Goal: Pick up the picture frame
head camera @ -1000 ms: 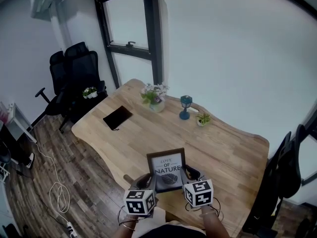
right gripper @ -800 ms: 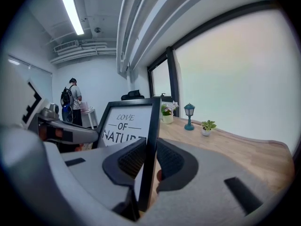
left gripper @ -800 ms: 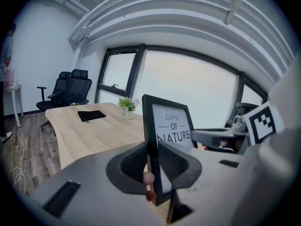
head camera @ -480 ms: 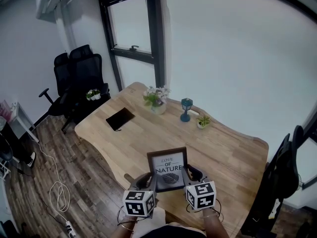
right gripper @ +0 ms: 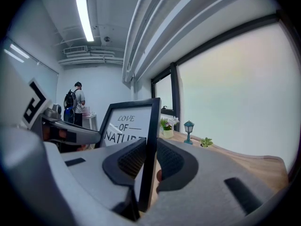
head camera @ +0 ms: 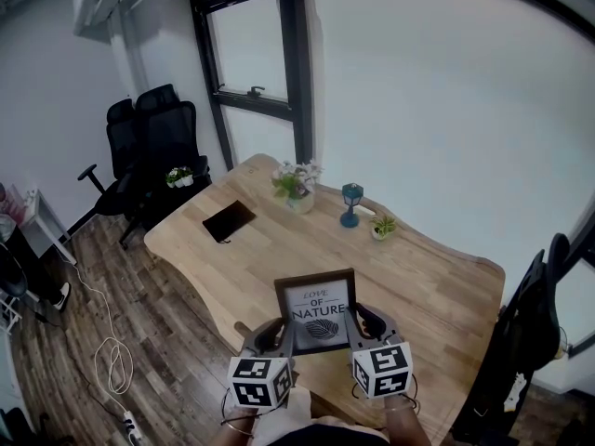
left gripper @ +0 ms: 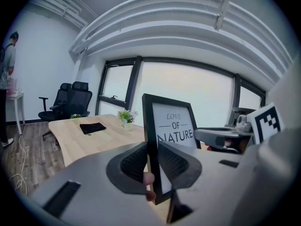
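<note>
The picture frame (head camera: 316, 307) was upright between the two claws, over the near edge of the surface (head camera: 428, 282), with its "Love of Nature" print facing the person. The left claw (left gripper: 151, 161) was clenched on the frame's left side bar, ribbed pads pressing front and back. The right claw (right gripper: 149, 159) gripped the right side bar the same way.

From where I stood, the grasp looked finished. The frame seemed to hang clear of the wood rather than stand on it, though its bottom edge was partly hidden behind the claws. I'd say little was left except carrying it fully up and holding it steady.

Nothing else was being handled. The black pouch (head camera: 229, 220), flower vase (head camera: 296, 186), blue lantern (head camera: 350, 203) and small potted plant (head camera: 381, 226) all sat well apart from it, along the left and far edges.
</note>
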`<control>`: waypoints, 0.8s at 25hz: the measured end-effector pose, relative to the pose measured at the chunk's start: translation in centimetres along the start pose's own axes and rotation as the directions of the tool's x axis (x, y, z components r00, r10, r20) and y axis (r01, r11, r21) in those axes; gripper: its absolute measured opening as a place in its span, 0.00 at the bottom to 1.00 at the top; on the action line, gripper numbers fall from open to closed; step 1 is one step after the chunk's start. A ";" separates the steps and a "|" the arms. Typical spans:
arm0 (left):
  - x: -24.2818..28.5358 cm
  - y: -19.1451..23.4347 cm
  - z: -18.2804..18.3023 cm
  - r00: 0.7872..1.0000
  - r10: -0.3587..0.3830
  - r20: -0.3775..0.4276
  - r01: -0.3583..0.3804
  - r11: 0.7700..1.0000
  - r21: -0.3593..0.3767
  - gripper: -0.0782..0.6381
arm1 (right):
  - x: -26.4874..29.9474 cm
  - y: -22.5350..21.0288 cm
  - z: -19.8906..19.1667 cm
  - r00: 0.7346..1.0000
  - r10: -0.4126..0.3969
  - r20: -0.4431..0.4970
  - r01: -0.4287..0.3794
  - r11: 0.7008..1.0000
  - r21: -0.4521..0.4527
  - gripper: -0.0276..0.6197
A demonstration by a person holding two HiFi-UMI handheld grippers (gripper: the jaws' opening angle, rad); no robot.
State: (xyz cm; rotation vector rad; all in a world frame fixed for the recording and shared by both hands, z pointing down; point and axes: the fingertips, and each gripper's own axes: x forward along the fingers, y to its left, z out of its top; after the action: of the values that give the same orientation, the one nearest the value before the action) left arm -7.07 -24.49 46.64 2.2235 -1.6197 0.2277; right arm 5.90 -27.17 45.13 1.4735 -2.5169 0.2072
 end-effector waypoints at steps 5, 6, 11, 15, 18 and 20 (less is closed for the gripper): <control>-1.0 -0.7 0.8 0.999 0.008 0.033 -0.009 1.000 0.017 0.20 | -1.2 0.3 1.1 0.999 -0.001 0.042 0.002 1.000 -0.010 0.15; -1.2 -0.8 1.0 0.999 0.009 0.037 -0.010 1.000 0.020 0.20 | -1.4 0.3 1.2 0.999 -0.001 0.047 0.001 1.000 -0.011 0.15; -2.3 -1.4 1.7 0.998 0.013 0.059 -0.015 0.999 0.028 0.20 | -2.5 0.5 2.0 0.997 0.002 0.073 -0.001 1.000 -0.009 0.15; -3.2 -1.8 2.3 0.997 0.018 0.073 -0.021 0.999 0.042 0.20 | -3.2 0.9 2.6 0.996 0.003 0.093 -0.003 1.000 -0.006 0.15; -4.1 -2.0 2.8 0.996 0.017 0.084 -0.021 0.999 0.050 0.20 | -3.7 1.2 3.2 0.994 0.004 0.107 -0.004 1.000 -0.004 0.15; -4.5 -2.2 3.1 0.996 0.016 0.093 -0.021 0.998 0.052 0.20 | -4.1 1.3 3.5 0.993 0.005 0.115 -0.005 1.000 -0.004 0.15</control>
State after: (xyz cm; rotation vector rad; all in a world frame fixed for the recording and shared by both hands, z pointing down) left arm -6.75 -21.16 41.82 2.2901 -1.7018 0.1775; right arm 6.26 -23.89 40.63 1.5190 -2.6092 0.1213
